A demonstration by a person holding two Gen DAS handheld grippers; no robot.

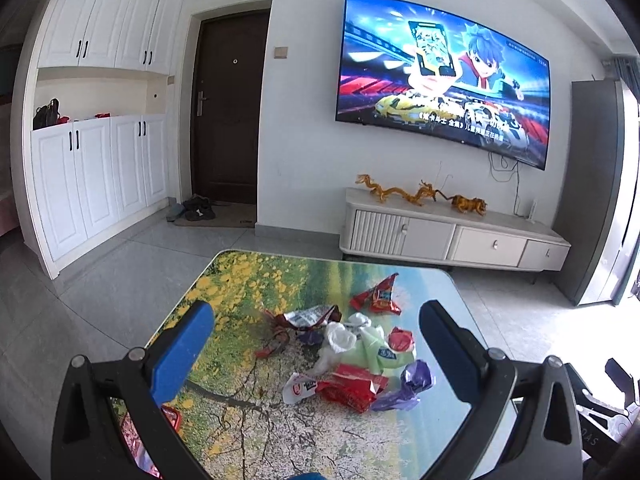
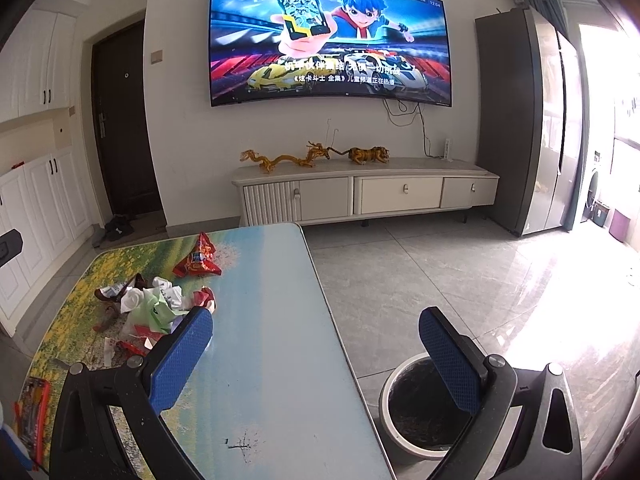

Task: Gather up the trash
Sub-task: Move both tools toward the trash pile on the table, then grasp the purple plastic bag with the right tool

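A heap of crumpled wrappers (image 1: 352,356) lies on the low table (image 1: 248,280) with its flower-and-sky print. It holds a red foil bag (image 1: 378,296), a pale green bag (image 1: 374,354), a purple wrapper (image 1: 412,384) and white scraps. My left gripper (image 1: 316,344) hangs open above the table, its blue fingers either side of the heap, touching nothing. In the right wrist view the same heap (image 2: 156,304) sits left of my right gripper (image 2: 316,344), which is open and empty over the table's right edge. A round white bin (image 2: 420,408) with a dark liner stands on the floor below it.
A red-edged packet (image 2: 34,412) lies at the table's near left corner. Grey tiled floor (image 2: 440,280) spreads to the right. A white TV cabinet (image 2: 360,192) with dragon and tiger figures stands under the wall TV (image 2: 328,40). A tall grey fridge (image 2: 528,120) is at the right.
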